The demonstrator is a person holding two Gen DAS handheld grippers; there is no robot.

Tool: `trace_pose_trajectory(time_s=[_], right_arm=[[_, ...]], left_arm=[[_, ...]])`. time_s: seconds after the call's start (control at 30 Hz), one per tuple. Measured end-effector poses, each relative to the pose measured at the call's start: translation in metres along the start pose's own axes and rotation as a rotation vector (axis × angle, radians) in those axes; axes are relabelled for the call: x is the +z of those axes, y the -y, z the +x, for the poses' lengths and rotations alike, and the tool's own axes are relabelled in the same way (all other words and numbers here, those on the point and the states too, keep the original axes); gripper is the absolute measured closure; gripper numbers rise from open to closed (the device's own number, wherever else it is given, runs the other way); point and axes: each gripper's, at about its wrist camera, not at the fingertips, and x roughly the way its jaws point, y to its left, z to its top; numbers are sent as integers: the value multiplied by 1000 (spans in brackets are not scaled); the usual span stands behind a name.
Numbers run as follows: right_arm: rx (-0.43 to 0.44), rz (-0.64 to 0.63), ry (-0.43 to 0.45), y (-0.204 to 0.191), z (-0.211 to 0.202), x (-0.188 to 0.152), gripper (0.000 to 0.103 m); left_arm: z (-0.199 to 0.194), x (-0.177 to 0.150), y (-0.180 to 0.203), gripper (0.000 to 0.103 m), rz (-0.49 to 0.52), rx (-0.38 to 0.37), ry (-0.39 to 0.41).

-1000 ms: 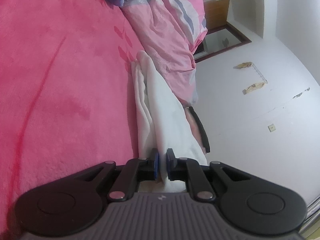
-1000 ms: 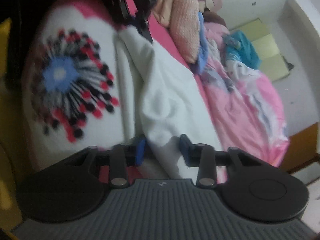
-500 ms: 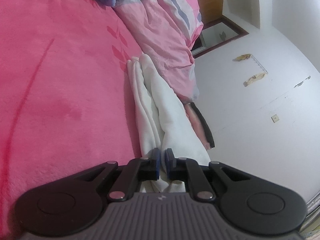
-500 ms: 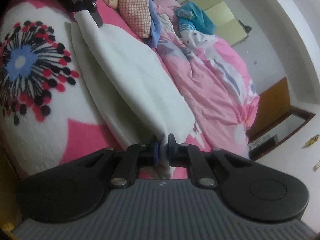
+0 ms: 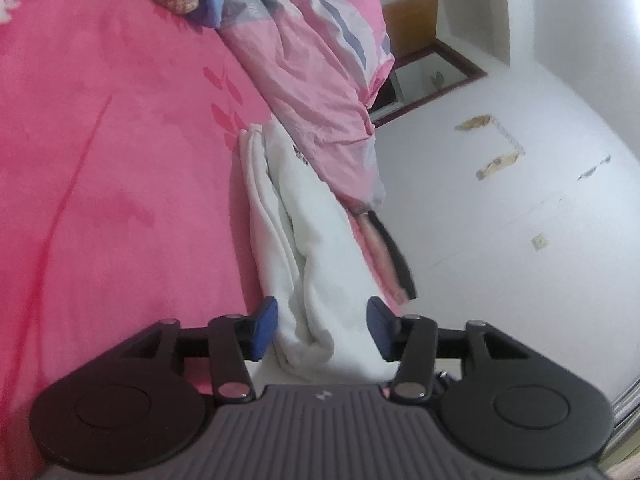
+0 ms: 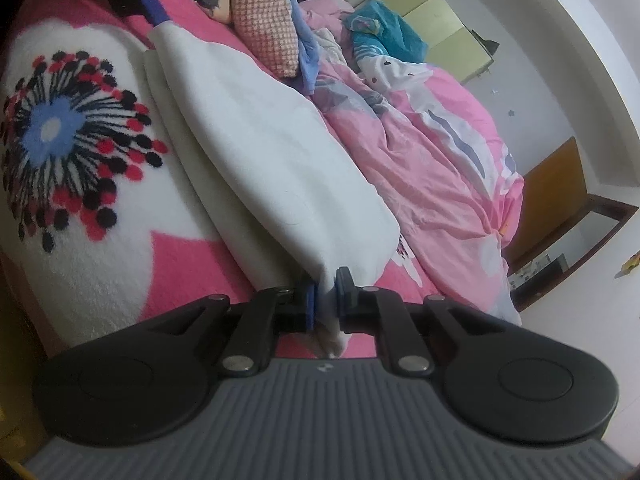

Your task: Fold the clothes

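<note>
On the pink plush blanket [image 5: 100, 184] that covers the bed, a white soft fleece garment [image 6: 256, 152] is laid out as a long, narrow band of several stacked layers, so that a lengthwise fold is already formed. Its one end is pinched between the blue pads of the right gripper [image 6: 323, 300], which is clenched on a bunch of the cloth, presumably so that the layers are kept together and taut. At the other end, the left gripper [image 5: 322, 330] is spread wide, its pads standing apart on either side of the garment without pressing it; the cloth there is released onto the blanket. A crumpled pink patterned quilt [image 5: 320, 64] is heaped just beside the garment's long edge. The band probably remains to be folded crosswise.
</note>
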Motion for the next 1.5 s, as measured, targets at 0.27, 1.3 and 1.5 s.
trace_pose_trajectory(time_s=[0.27,1.3,1.5], right_arm=[[4,42,0,0,0,-2,95],[161,345,-77,43,-30,-26,94],[270,758,-40,103,-31,-44,92]], left_arm=[[2,-20,26,47,108,83,3],[0,-24,18,78,37,131,5],[-26,-21,45,61,158,194,117]])
